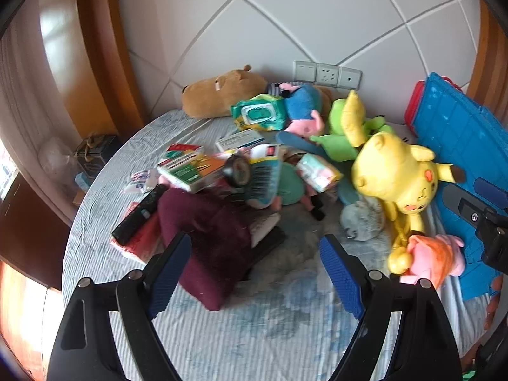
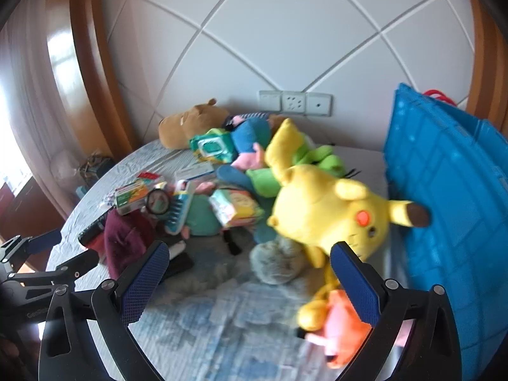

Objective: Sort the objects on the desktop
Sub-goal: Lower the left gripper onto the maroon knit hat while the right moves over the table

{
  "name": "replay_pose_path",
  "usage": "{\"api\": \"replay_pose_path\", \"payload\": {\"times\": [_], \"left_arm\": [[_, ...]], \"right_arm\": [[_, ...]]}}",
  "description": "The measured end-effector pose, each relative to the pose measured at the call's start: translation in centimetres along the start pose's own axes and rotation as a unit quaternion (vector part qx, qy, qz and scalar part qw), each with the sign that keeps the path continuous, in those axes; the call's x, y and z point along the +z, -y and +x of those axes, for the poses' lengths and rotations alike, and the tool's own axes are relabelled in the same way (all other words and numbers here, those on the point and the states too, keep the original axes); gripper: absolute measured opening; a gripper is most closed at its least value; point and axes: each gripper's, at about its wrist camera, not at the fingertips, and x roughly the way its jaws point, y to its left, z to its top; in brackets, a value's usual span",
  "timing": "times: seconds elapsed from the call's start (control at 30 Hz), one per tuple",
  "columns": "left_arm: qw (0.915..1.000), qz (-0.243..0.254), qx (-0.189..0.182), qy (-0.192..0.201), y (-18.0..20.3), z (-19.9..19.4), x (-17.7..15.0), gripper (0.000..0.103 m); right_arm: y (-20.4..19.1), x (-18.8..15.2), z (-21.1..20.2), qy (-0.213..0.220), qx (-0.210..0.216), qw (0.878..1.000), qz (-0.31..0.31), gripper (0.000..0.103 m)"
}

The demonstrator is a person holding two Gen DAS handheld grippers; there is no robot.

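Crowding the bed are one yellow plush, one brown plush, one maroon cloth and one blue crate at the right. Both grippers, left and right, hover low over the sheet with jaws spread wide, grasping nothing.

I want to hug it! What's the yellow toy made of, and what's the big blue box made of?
The yellow toy looks like soft plush fabric: fuzzy, matte, rounded and squashy. The blue box looks like hard plastic: smooth, slightly shiny, with moulded ribs in a grid.
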Motion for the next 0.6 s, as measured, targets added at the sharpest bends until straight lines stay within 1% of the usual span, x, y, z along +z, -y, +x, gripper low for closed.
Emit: {"api": "replay_pose_path", "payload": {"times": [0.17, 0.37, 0.47, 0.6], "left_arm": [[0.9998, -0.011, 0.005, -0.017, -4.4, 2.3, -0.8, 0.083], [0.9983, -0.025, 0.011, -0.051, -8.1, 5.5, -2.3, 0.083], [0.9971, -0.034, 0.006, -0.067, -8.9, 7.3, -3.0, 0.083], [0.9954, -0.04, -0.006, -0.087, -8.6, 10.1, -3.9, 0.083]], "right_arm": [[-3.8, -0.7, 3.1, -0.022, 0.006, 1.0, -0.004, 0.103], [-7.0, -2.1, 7.0, -0.052, 0.018, 0.998, -0.002, 0.103], [-7.9, -2.8, 9.1, -0.07, 0.024, 0.997, 0.0, 0.103], [-8.1, -3.8, 12.0, -0.097, 0.028, 0.995, 0.002, 0.103]]}}
